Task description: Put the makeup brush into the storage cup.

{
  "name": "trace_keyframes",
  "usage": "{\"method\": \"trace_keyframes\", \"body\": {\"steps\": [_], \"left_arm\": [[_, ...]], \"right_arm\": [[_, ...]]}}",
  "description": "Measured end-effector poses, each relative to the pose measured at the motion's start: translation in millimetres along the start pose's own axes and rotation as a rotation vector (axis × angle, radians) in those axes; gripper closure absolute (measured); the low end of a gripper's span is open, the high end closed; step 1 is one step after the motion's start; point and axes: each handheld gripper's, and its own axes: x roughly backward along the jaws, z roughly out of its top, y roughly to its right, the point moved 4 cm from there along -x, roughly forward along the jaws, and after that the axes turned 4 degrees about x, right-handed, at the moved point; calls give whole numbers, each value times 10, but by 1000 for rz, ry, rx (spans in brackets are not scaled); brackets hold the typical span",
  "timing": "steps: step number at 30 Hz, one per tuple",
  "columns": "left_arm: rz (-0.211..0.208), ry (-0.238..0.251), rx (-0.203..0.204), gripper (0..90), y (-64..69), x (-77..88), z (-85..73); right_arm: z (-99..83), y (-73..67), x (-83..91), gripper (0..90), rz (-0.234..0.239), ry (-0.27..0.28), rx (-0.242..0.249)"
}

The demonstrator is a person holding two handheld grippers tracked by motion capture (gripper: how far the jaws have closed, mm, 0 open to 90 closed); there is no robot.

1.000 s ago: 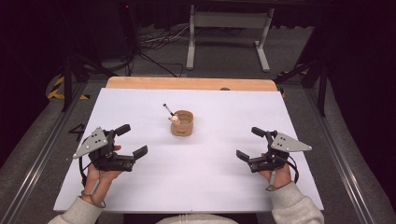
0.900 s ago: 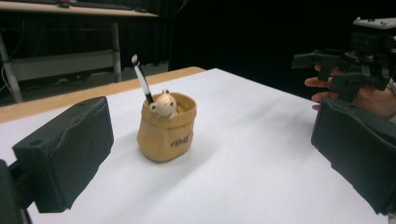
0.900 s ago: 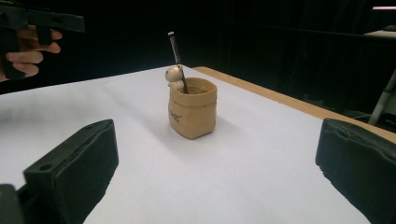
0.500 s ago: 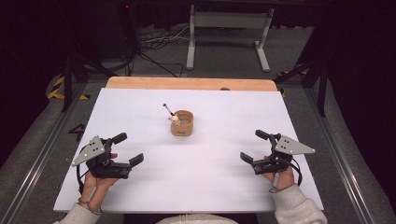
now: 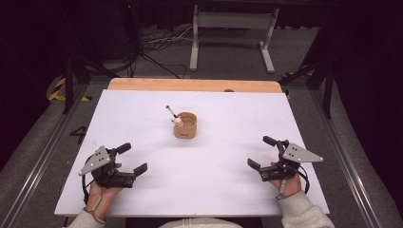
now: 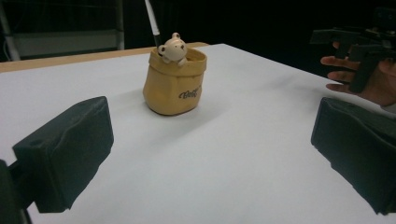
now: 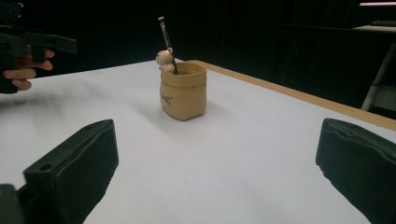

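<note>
A tan sack-shaped pot [image 5: 185, 125] stands upright on the white table [image 5: 214, 190], a little behind its middle. A small bear figure [image 5: 177, 121] sits on the pot's rim, and a black pen [image 5: 170, 110] leans out of it. My left gripper [image 5: 134, 157] is held near the front left, open and empty. My right gripper [image 5: 260, 152] is held near the front right, also open and empty. Both point toward the pot from well short of it. In the left gripper view the pot [image 6: 175, 84] stands beyond the wide-apart jaws; the right gripper view shows the pot [image 7: 183, 91] likewise.
A wooden strip [image 5: 195, 85] borders the table's far edge. Beyond it on the dark floor are cables and a metal stand [image 5: 233, 28]. Rails run along both sides of the table. The other hand and its gripper [image 6: 359, 42] appear far off in each gripper view.
Both grippers have drawn back toward the table's near edge, the left one more than the right. The pot has not moved.
</note>
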Motion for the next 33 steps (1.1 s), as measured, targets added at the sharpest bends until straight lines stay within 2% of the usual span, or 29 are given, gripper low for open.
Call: {"method": "trace_keyframes", "body": {"steps": [6,8,11,13,14,16,19,20,22,33], "left_arm": [[10,0,-30,1,-4,-20,-59],[7,-8,-23,1,-10,-26,-85],[18,19,-42,1,-15,-12,-94],[17,22,-42,1,-12,-13,-96],[13,26,-45,1,-8,-19,-99],[13,26,-59,1,-22,-24,-111],[28,14,-50,1,-57,-30,-144],[36,14,-36,2,-71,-35,-157],[34,10,-25,2,-90,-43,-171],[23,15,-33,2,-68,-52,-154]], "right_arm": [[-45,-18,19,0,-3,14,8],[-58,-16,22,0,-8,18,9],[-87,-11,21,0,-9,20,6],[-112,-12,14,0,-10,13,10],[-140,-12,10,0,-18,6,32],[-145,-10,13,0,-18,11,28],[-140,-12,18,0,-20,16,34],[-144,-16,12,0,-14,14,34],[-153,-21,2,0,-13,6,34],[-151,-24,2,0,-11,6,34]]}}
